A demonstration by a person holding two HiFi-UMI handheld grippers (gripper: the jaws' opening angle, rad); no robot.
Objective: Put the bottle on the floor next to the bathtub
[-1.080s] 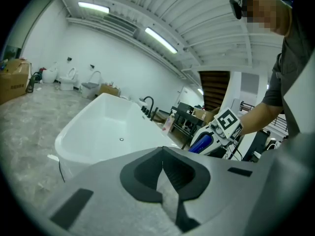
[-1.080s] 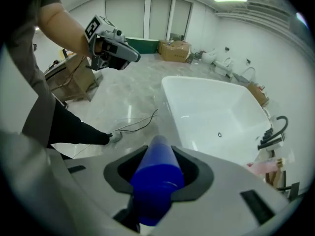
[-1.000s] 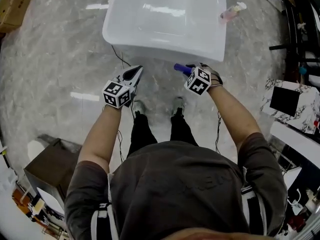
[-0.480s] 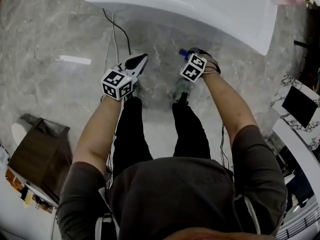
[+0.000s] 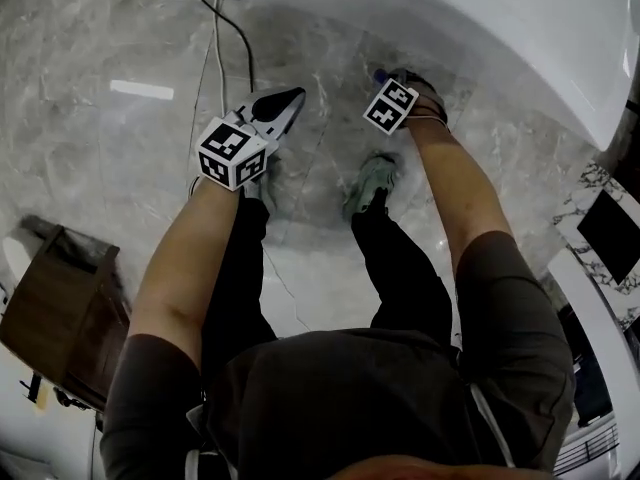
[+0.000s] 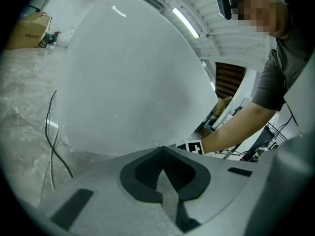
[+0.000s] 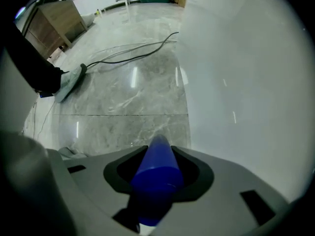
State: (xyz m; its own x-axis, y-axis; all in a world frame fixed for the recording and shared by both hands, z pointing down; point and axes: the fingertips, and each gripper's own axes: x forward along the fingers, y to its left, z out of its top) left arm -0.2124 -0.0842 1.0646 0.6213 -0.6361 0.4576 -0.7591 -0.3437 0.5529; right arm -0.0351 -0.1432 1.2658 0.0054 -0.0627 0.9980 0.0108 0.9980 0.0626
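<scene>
My right gripper [image 5: 388, 80] is shut on a blue bottle [image 7: 156, 173], whose end sticks out past the jaws [image 5: 379, 76] in the head view. It hangs low over the grey marble floor [image 7: 123, 97], close beside the white bathtub [image 7: 251, 77]. The tub's curved wall [image 5: 480, 28] rises just beyond it. My left gripper [image 5: 290, 98] hovers to the left at about the same height, jaws together with nothing between them, pointing at the tub's outer wall [image 6: 128, 77].
A black cable [image 5: 215, 28] runs across the floor under the tub's edge. The person's two shoes [image 5: 372, 183] stand on the marble just behind the grippers. A brown wooden cabinet [image 5: 60, 298] is at the lower left, white marbled furniture [image 5: 600, 228] at the right.
The person has bent further down and forward; both grippers have sunk nearer the floor, and the right one has carried the bottle closer to the tub's side. The tub's inside has left the view.
</scene>
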